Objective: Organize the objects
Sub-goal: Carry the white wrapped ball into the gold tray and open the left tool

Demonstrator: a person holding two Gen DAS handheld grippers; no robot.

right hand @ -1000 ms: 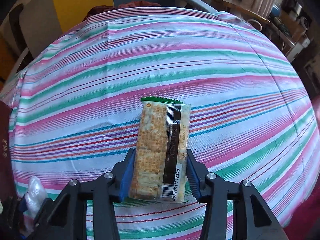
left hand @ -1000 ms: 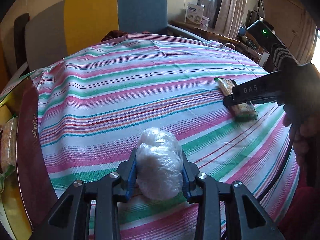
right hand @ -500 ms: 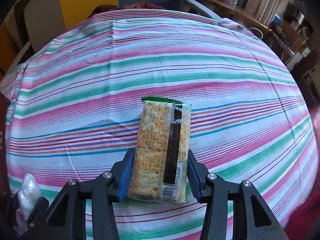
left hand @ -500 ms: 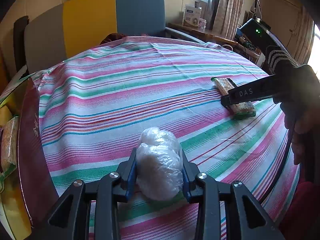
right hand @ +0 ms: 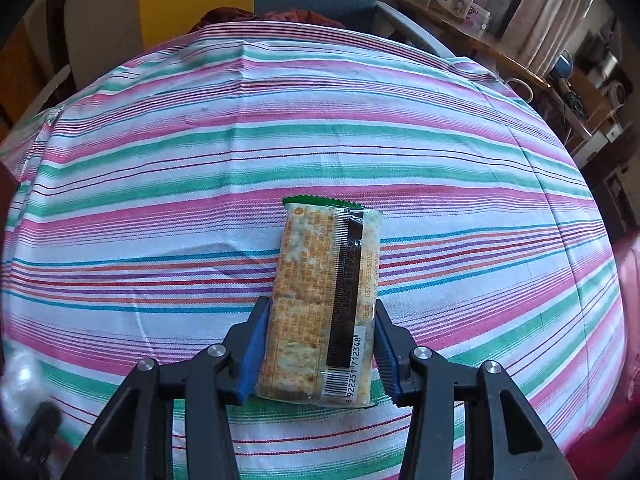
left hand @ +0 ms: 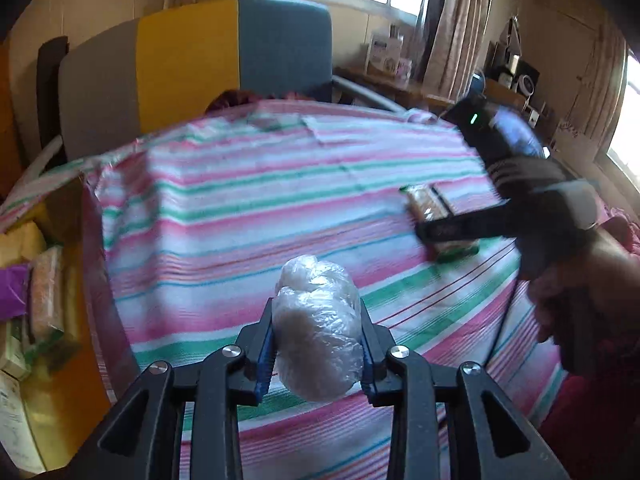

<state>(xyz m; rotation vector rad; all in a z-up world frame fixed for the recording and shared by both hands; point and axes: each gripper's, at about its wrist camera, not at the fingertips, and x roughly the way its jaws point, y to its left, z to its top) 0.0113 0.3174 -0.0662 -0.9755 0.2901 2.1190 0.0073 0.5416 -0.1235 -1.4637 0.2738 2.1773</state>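
My left gripper (left hand: 317,344) is shut on a clear plastic-wrapped bundle (left hand: 318,332) and holds it above the striped tablecloth (left hand: 240,208). My right gripper (right hand: 320,344) is shut on a cracker packet (right hand: 324,300) with a green end and a barcode, held just above the cloth (right hand: 280,140). In the left wrist view the right gripper (left hand: 440,232) and its cracker packet (left hand: 430,204) show at the right. The bundle (right hand: 18,376) shows blurred at the lower left of the right wrist view.
An open box (left hand: 60,364) with several snack packets (left hand: 44,292) stands left of the table. A yellow, grey and blue chair (left hand: 192,72) stands behind the table. A cluttered side desk (right hand: 500,52) lies at the far right.
My left gripper has lifted and tilted up with the bundle, bringing more of the box into view. My right gripper has risen slightly with the cracker packet.
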